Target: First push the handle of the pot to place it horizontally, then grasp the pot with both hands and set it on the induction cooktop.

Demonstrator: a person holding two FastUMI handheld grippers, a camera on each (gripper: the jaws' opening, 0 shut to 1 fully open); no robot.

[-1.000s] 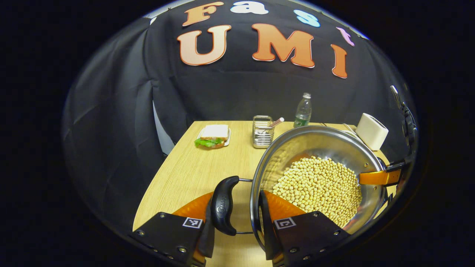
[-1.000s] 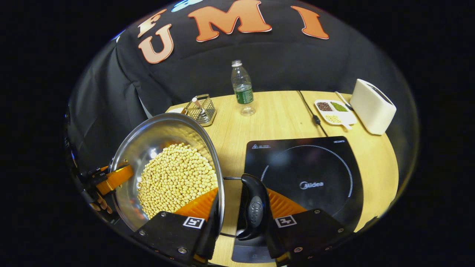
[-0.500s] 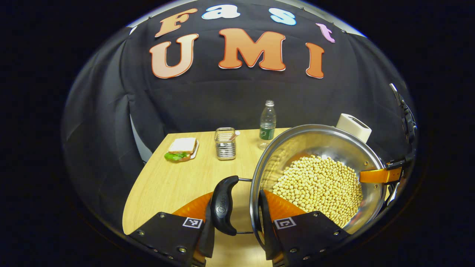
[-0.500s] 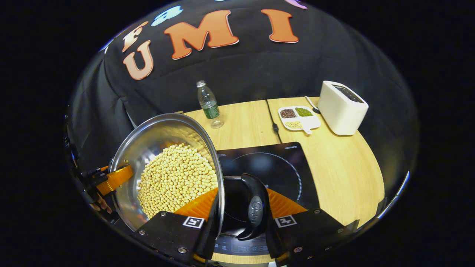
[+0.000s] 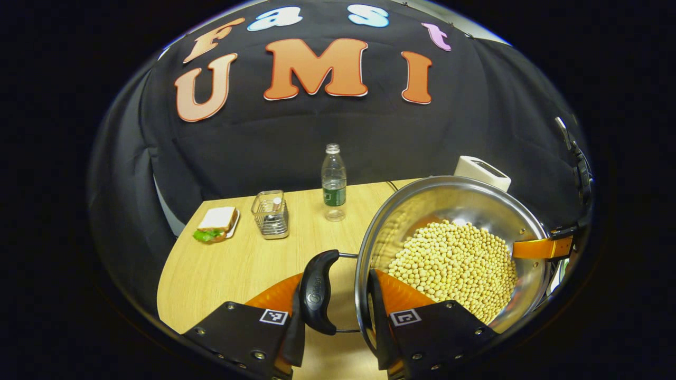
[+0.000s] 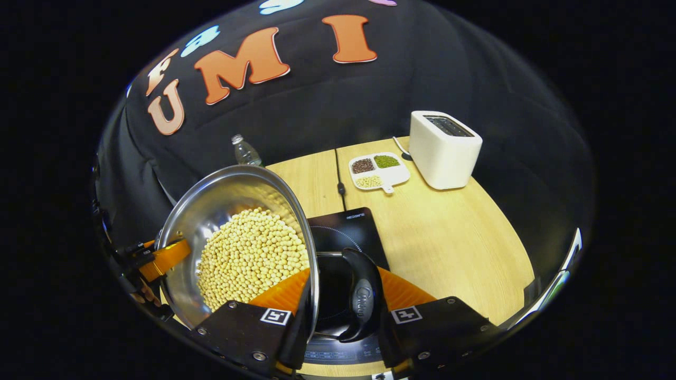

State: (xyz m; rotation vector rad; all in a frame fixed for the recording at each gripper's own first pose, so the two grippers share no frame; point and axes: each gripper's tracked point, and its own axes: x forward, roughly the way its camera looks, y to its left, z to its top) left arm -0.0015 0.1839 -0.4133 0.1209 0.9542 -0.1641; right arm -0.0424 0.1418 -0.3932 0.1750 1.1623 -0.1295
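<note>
A steel pot [image 5: 449, 200] holding several yellow beans [image 5: 454, 264] hangs between both grippers. My left gripper [image 5: 338, 285] is shut on its black left handle [image 5: 318, 293] and rim, one orange finger outside the handle and one inside the pot. My right gripper [image 6: 346, 279] is shut the same way on the black right handle [image 6: 362, 295] of the pot [image 6: 222, 206]. The black induction cooktop [image 6: 348, 227] lies under that handle and the pot's right side. Across the pot, each view shows the other gripper's orange finger [image 5: 538, 248] [image 6: 163, 253].
On the wooden table [image 6: 449, 237] stand a white toaster [image 6: 444, 149], a divided dish of grains [image 6: 378, 170] and a black cable [image 6: 339, 179]. Farther left are a water bottle [image 5: 333, 182], a wire holder [image 5: 270, 214] and a sandwich on a plate [image 5: 215, 223].
Both grippers have carried the pot rightward over the cooktop. The cooktop has slid under the pot, and the table things have drifted left in both views. The grips are unchanged.
</note>
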